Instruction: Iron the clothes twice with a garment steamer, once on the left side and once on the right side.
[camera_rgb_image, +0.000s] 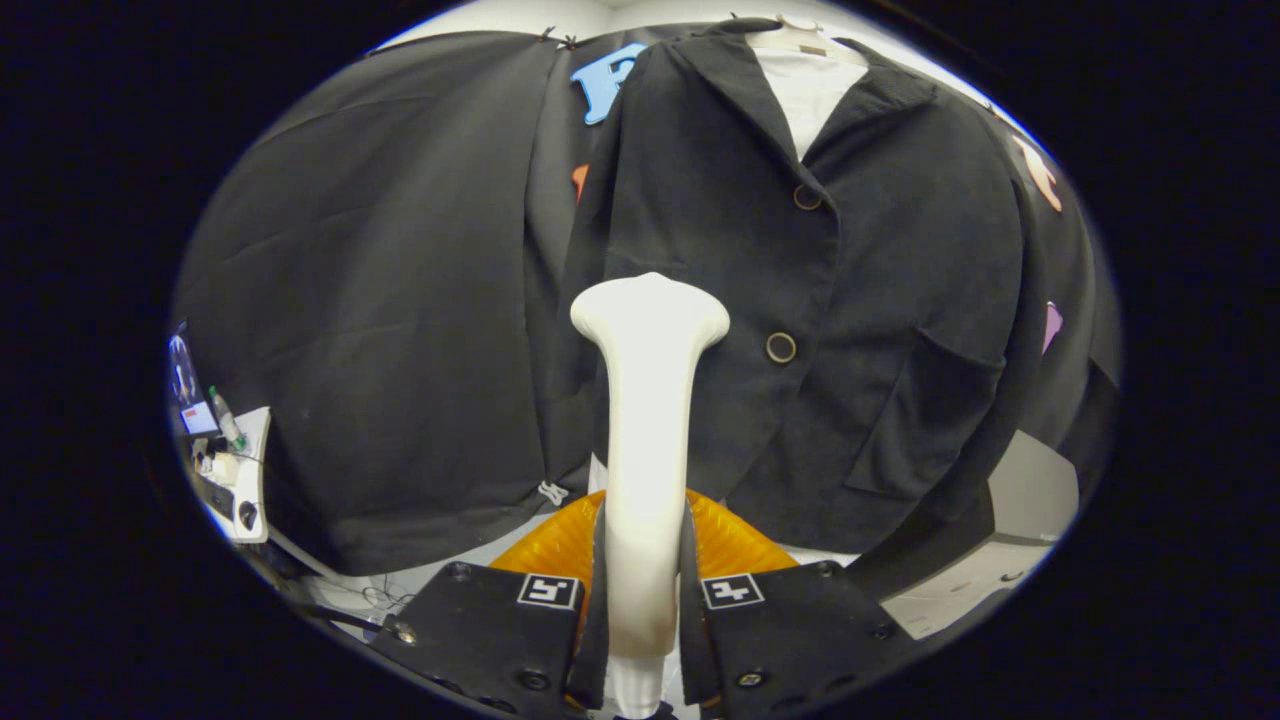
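Straight ahead of my gripper (645, 600), clamped on the steamer (648, 400) handle, hangs the jacket (800, 280); steamer's long axis runs upright, head w/ its tip by the left front panel, nr the button (781, 347).

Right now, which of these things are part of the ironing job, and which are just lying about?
Part of the job:
- white garment steamer, clamped between the fingers of the hand-held gripper
- black jacket hanging just beyond the steamer head
- white hanger it hangs on

Just lying about:
- small bottle on the side table
- orange object below the jacket
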